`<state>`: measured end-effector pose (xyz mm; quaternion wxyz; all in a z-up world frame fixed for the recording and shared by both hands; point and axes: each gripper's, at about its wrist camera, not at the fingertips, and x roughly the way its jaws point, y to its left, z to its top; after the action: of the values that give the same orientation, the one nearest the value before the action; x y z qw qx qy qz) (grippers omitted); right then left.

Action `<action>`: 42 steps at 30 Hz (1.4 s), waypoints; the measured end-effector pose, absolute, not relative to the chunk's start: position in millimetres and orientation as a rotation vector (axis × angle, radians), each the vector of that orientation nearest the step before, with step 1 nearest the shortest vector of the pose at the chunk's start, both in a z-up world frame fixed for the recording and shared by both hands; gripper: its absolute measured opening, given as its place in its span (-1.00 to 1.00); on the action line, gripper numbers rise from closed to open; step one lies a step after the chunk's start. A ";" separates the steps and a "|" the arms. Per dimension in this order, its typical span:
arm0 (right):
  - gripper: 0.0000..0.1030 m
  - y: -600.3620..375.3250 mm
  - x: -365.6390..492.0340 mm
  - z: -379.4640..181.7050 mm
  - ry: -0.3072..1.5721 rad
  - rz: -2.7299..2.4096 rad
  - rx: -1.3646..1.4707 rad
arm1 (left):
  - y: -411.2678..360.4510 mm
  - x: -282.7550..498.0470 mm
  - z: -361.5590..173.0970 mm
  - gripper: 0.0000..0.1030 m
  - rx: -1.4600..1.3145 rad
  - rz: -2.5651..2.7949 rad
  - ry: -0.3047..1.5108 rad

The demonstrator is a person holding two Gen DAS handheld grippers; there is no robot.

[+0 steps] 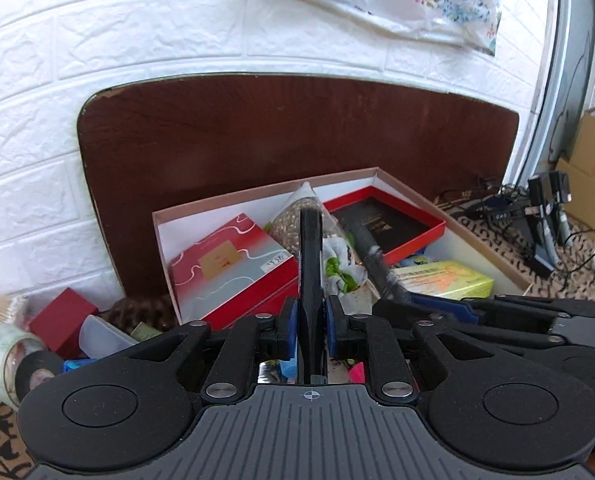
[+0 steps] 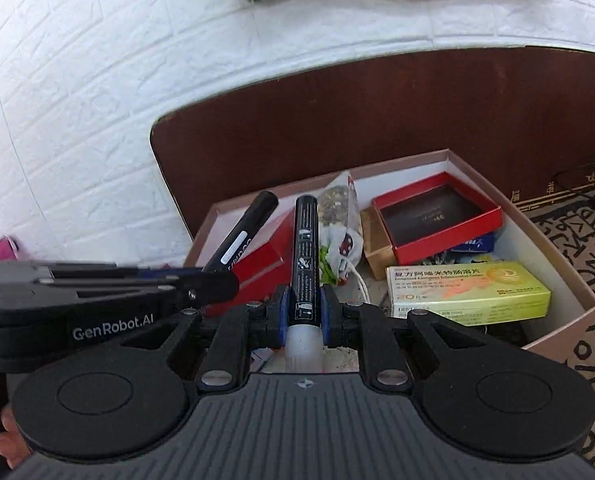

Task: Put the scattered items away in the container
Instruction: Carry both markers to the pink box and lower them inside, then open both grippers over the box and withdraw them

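Note:
The container is a shallow pink cardboard box (image 1: pixel 493 256) (image 2: pixel 561 292) against a brown board. It holds a red-and-silver box (image 1: pixel 225 264), a snack bag (image 1: pixel 293 216), an open red box (image 1: pixel 393 216) (image 2: pixel 441 208) and a yellow-green medicine box (image 1: pixel 449 280) (image 2: pixel 469 288). My left gripper (image 1: pixel 311 320) is shut on a black marker (image 1: pixel 311 256), held over the box's front; it also shows in the right wrist view (image 2: pixel 245 232). My right gripper (image 2: pixel 304 312) is shut on a black marker with a white end (image 2: pixel 305 248), also over the box.
Left of the box lie tape rolls (image 1: pixel 5 356), a small red box (image 1: pixel 63 320) and other small items. Cables and black devices (image 1: pixel 545 216) sit on the patterned cloth (image 2: pixel 577 232) to the right. A white brick wall (image 1: pixel 97 80) stands behind.

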<state>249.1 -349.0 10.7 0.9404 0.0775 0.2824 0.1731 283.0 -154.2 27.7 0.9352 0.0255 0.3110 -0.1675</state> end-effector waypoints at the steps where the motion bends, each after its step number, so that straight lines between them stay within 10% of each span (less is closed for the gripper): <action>1: -0.28 -348.5 249.3 8.8 0.584 0.327 0.140 | -153.4 282.1 26.2 -0.14 0.070 -0.315 0.628; 5: 0.68 -365.7 243.6 1.6 0.568 0.225 0.157 | -133.2 274.5 23.3 1.00 0.037 -0.213 0.589; 9: 0.91 -371.6 230.1 1.4 0.552 0.246 0.174 | -116.4 266.0 21.1 1.00 -0.067 -0.226 0.604; 18: 0.78 -351.4 210.2 1.1 0.545 0.292 0.057 | -103.5 239.9 10.7 1.00 -0.108 -0.187 0.626; 26: -0.53 -332.0 203.2 5.1 0.559 0.401 0.047 | -92.8 229.3 11.4 1.00 -0.085 -0.156 0.626; 39: -0.52 -311.9 237.0 -10.2 0.646 0.427 0.076 | -86.3 217.2 4.7 1.00 -0.015 -0.158 0.615; 42: -0.03 -310.3 231.8 -7.0 0.635 0.437 0.081 | -77.3 217.6 3.8 1.00 -0.014 -0.144 0.621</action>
<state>231.8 -310.3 -7.0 0.9258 0.0394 0.3098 0.2131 217.6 -77.3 3.8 0.9496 -0.0070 0.3053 -0.0705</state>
